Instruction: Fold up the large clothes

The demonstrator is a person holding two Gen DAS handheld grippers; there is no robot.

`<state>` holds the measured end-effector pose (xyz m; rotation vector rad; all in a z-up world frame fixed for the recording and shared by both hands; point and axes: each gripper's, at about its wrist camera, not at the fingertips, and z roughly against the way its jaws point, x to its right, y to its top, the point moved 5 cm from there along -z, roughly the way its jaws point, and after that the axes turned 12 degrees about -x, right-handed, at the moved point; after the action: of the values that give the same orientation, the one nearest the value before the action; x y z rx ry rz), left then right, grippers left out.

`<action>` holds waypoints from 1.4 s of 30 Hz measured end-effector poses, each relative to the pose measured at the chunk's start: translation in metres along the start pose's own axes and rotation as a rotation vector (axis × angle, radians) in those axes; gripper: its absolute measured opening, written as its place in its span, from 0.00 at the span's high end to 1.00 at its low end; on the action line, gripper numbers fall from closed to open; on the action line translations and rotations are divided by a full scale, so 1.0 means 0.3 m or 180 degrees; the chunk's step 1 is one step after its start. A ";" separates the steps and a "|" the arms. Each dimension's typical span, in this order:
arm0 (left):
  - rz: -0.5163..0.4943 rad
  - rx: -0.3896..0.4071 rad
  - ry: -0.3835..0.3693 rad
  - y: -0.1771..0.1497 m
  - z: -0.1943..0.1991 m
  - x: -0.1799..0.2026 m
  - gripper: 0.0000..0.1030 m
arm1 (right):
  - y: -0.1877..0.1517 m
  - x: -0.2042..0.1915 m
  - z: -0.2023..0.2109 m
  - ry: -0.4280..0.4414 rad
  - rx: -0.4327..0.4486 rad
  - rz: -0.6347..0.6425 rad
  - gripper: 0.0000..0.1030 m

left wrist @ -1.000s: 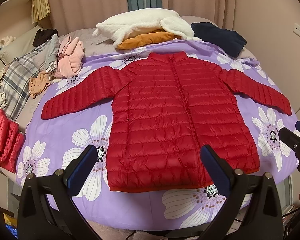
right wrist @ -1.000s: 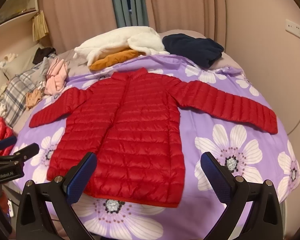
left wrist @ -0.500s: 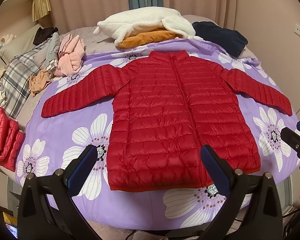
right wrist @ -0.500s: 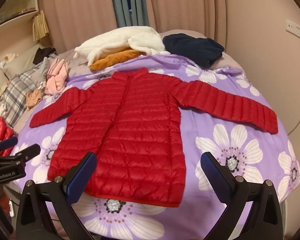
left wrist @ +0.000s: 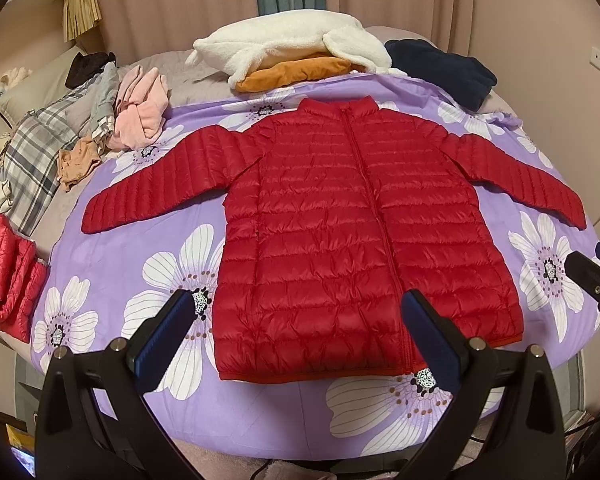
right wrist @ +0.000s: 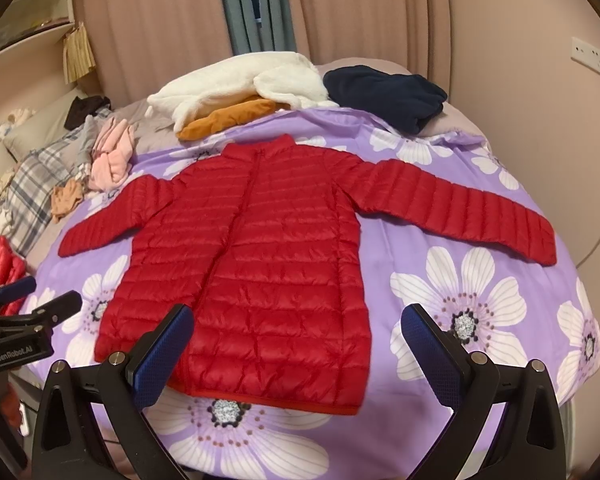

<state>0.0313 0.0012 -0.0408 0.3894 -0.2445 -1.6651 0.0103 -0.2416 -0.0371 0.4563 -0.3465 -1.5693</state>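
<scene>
A red quilted puffer jacket (left wrist: 352, 240) (right wrist: 256, 264) lies flat and zipped on a purple flowered sheet (left wrist: 148, 264) (right wrist: 460, 280), both sleeves spread out sideways. My left gripper (left wrist: 300, 336) hovers open above the jacket's hem, nothing between its blue pads. My right gripper (right wrist: 300, 340) is also open and empty, held over the hem's right part. Each gripper shows at the edge of the other's view, the right gripper (left wrist: 596, 280) on the right and the left gripper (right wrist: 24, 312) on the left.
At the bed's far end lie a white fleece (left wrist: 292, 46) over an orange garment (left wrist: 296, 74) and a navy garment (left wrist: 440, 70). Pink clothes (left wrist: 140, 114), a plaid blanket (left wrist: 32, 152) and a folded red jacket (left wrist: 10, 276) sit on the left. A wall stands on the right.
Both grippers have crept slightly forward, toward the jacket; nothing was grasped and the jacket has not moved.
</scene>
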 end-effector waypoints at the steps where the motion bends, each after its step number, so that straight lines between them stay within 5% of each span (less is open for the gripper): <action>1: 0.0008 0.0094 -0.0022 0.000 -0.005 0.003 0.00 | 0.000 0.002 -0.001 0.0004 0.0003 -0.0003 0.00; 10: 0.0085 0.0104 -0.0196 0.018 -0.039 0.015 0.00 | 0.002 0.036 -0.028 0.0062 0.0030 -0.0073 0.01; 13: 0.0227 -0.0045 -0.0471 0.034 -0.075 0.016 0.00 | 0.005 0.096 -0.061 0.0164 0.0021 -0.0182 0.00; 16: 0.0368 -0.0226 -0.0771 0.056 -0.126 0.028 0.00 | -0.006 0.209 -0.126 0.0239 -0.0199 -0.0534 0.00; 19: 0.0442 -0.0300 -0.0737 0.062 -0.197 0.025 0.00 | -0.027 0.372 -0.203 0.0370 -0.0255 -0.1026 0.01; 20: 0.0485 -0.0304 -0.0731 0.061 -0.221 0.019 0.00 | -0.064 0.401 -0.227 0.0389 -0.0581 -0.1243 0.01; 23: 0.0629 -0.0311 -0.1027 0.074 -0.266 0.016 0.00 | -0.122 0.546 -0.282 0.0452 -0.0705 -0.1890 0.00; 31: 0.0609 -0.0395 -0.1446 0.106 -0.308 0.066 0.00 | -0.049 0.784 -0.420 0.1152 0.0107 -0.2805 0.00; 42: 0.0556 -0.0528 -0.1259 0.132 -0.389 0.071 0.00 | 0.134 0.918 -0.543 0.1596 0.0685 -0.3555 0.03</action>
<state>0.1110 -0.0175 -0.1352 -0.0883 -0.4177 -1.5650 0.1200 -0.5090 -0.1804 1.3336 0.1912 -2.3922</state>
